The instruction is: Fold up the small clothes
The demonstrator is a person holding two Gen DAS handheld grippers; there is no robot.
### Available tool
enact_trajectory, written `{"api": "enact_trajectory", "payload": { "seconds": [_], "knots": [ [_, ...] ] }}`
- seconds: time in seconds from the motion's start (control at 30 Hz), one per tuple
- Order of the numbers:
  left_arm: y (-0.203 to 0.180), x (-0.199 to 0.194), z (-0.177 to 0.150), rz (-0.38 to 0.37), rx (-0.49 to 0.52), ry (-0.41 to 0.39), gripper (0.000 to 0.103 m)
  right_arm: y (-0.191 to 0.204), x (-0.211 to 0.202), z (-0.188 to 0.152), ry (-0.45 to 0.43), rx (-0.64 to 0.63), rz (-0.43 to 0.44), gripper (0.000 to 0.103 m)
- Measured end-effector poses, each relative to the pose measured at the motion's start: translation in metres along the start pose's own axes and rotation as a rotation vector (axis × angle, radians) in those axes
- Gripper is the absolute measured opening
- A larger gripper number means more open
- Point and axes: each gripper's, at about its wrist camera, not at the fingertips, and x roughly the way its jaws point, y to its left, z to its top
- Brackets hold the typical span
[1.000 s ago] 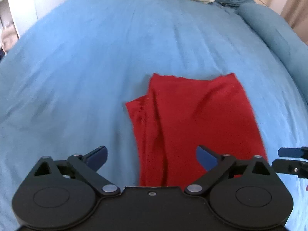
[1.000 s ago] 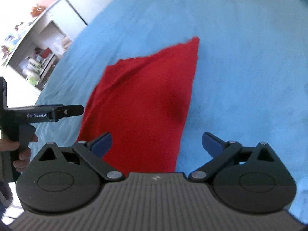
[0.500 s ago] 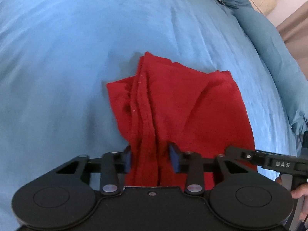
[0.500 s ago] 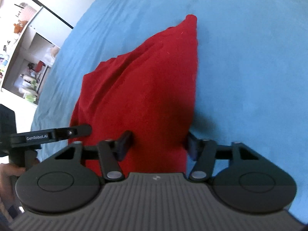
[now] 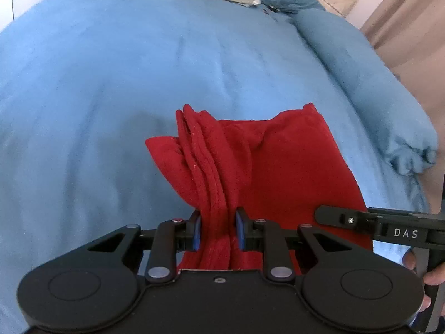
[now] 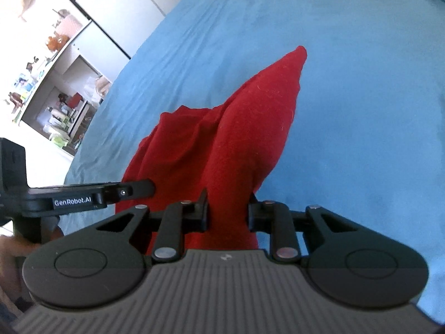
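1. Red garment lies on the blue bedspread, near edge bunched and lifted.
2. My left gripper: jaws closing on the seamed left corner, cloth pinched between them.
3. My right gripper: jaws closing on the right corner, cloth between them.
4. Long axis runs away from both claws; far edge rests directly ahead, so the fold likely goes forward.

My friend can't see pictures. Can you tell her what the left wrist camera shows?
The left tongs are closing on a bunched edge of a red cloth lying on a blue bedspread. The right tongs reach in from the right.
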Motion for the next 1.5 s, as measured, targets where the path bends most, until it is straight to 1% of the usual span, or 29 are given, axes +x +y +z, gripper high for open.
{"api": "enact_trajectory", "payload": {
  "seconds": [0.1, 0.2, 0.27, 0.33, 0.37, 0.4, 0.43, 0.47, 0.5, 0.53, 0.57, 0.6, 0.63, 0.67, 0.73, 0.8, 0.9, 0.97, 1.03, 1.07, 1.13, 1.17, 1.23, 1.27, 1.3, 1.37, 1.43, 1.5],
  "knots": [
    [-0.029, 0.01, -0.03, -0.015, -0.029, 0.025, 0.026, -0.017, -0.031, -0.02, 0.015, -0.022, -0.047, 0.04],
    [-0.05, 0.035, -0.062, 0.004, -0.033, 0.055, 0.027, -0.045, -0.042, -0.047, 0.04, -0.022, -0.075, 0.04],
    [-0.058, 0.048, -0.078, 0.055, -0.006, 0.025, 0.028, -0.068, -0.039, -0.066, 0.046, -0.013, -0.09, 0.04],
    [-0.061, 0.051, -0.086, 0.095, 0.019, -0.013, 0.03, -0.087, -0.032, -0.086, 0.026, -0.026, -0.105, 0.043],
    [-0.06, 0.051, -0.088, 0.104, 0.022, -0.026, 0.037, -0.094, -0.031, -0.093, 0.011, -0.028, -0.093, 0.047],
    [-0.059, 0.052, -0.09, 0.123, 0.025, -0.038, 0.044, -0.1, -0.031, -0.098, -0.008, -0.021, -0.077, 0.057],
    [-0.057, 0.052, -0.092, 0.14, 0.03, -0.049, 0.047, -0.105, -0.032, -0.102, -0.031, -0.004, -0.069, 0.062],
    [-0.061, 0.054, -0.093, 0.155, 0.036, -0.059, 0.054, -0.108, -0.033, -0.104, -0.042, 0.01, -0.07, 0.07],
    [-0.062, 0.052, -0.095, 0.185, 0.051, -0.077, 0.065, -0.109, -0.036, -0.105, -0.054, 0.011, -0.069, 0.075],
    [-0.061, 0.046, -0.1, 0.211, 0.064, -0.092, 0.069, -0.108, -0.041, -0.106, -0.075, 0.002, -0.071, 0.079],
    [-0.06, 0.038, -0.102, 0.238, 0.077, -0.111, 0.074, -0.105, -0.045, -0.108, -0.094, -0.006, -0.081, 0.088],
    [-0.059, 0.034, -0.104, 0.249, 0.084, -0.127, 0.075, -0.103, -0.05, -0.109, -0.119, -0.015, -0.101, 0.094],
    [-0.057, 0.031, -0.107, 0.26, 0.086, -0.139, 0.075, -0.103, -0.054, -0.109, -0.14, -0.02, -0.113, 0.095],
    [-0.055, 0.029, -0.112, 0.276, 0.084, -0.148, 0.075, -0.103, -0.058, -0.111, -0.152, -0.022, -0.121, 0.096],
    [-0.047, 0.025, -0.122, 0.305, 0.082, -0.154, 0.075, -0.108, -0.057, -0.11, -0.146, -0.023, -0.129, 0.096],
    [-0.04, 0.029, -0.131, 0.303, 0.06, -0.162, 0.075, -0.112, -0.05, -0.118, -0.143, -0.03, -0.167, 0.096],
    [-0.034, 0.037, -0.145, 0.315, 0.062, -0.176, 0.077, -0.124, -0.044, -0.13, -0.174, -0.005, -0.171, 0.096],
    [-0.034, 0.038, -0.151, 0.316, 0.055, -0.201, 0.077, -0.124, -0.04, -0.138, -0.202, -0.011, -0.175, 0.096],
    [-0.036, 0.032, -0.149, 0.312, 0.029, -0.211, 0.074, -0.121, -0.044, -0.141, -0.225, -0.015, -0.183, 0.096],
    [-0.042, 0.022, -0.148, 0.319, 0.03, -0.228, 0.072, -0.12, -0.049, -0.142, -0.23, -0.016, -0.18, 0.095],
    [-0.058, 0.0, -0.148, 0.332, 0.056, -0.273, 0.074, -0.104, -0.072, -0.141, -0.265, -0.048, -0.181, 0.095],
    [-0.068, -0.017, -0.151, 0.333, 0.075, -0.296, 0.074, -0.094, -0.086, -0.142, -0.29, -0.065, -0.185, 0.095],
    [-0.084, -0.05, -0.155, 0.336, 0.09, -0.333, 0.077, -0.075, -0.114, -0.142, -0.312, -0.09, -0.2, 0.097],
    [-0.093, -0.069, -0.158, 0.333, 0.092, -0.349, 0.086, -0.063, -0.13, -0.144, -0.324, -0.098, -0.216, 0.101],
    [-0.101, -0.085, -0.161, 0.335, 0.092, -0.361, 0.095, -0.05, -0.15, -0.148, -0.338, -0.105, -0.235, 0.103],
    [-0.117, -0.117, -0.17, 0.339, 0.086, -0.404, 0.103, -0.03, -0.18, -0.156, -0.368, -0.114, -0.275, 0.103],
    [-0.131, -0.145, -0.177, 0.326, 0.09, -0.432, 0.103, -0.009, -0.214, -0.168, -0.422, -0.12, -0.329, 0.103],
    [-0.146, -0.167, -0.186, 0.339, 0.095, -0.435, 0.103, 0.009, -0.237, -0.178, -0.427, -0.124, -0.369, 0.103]
  ]
}}
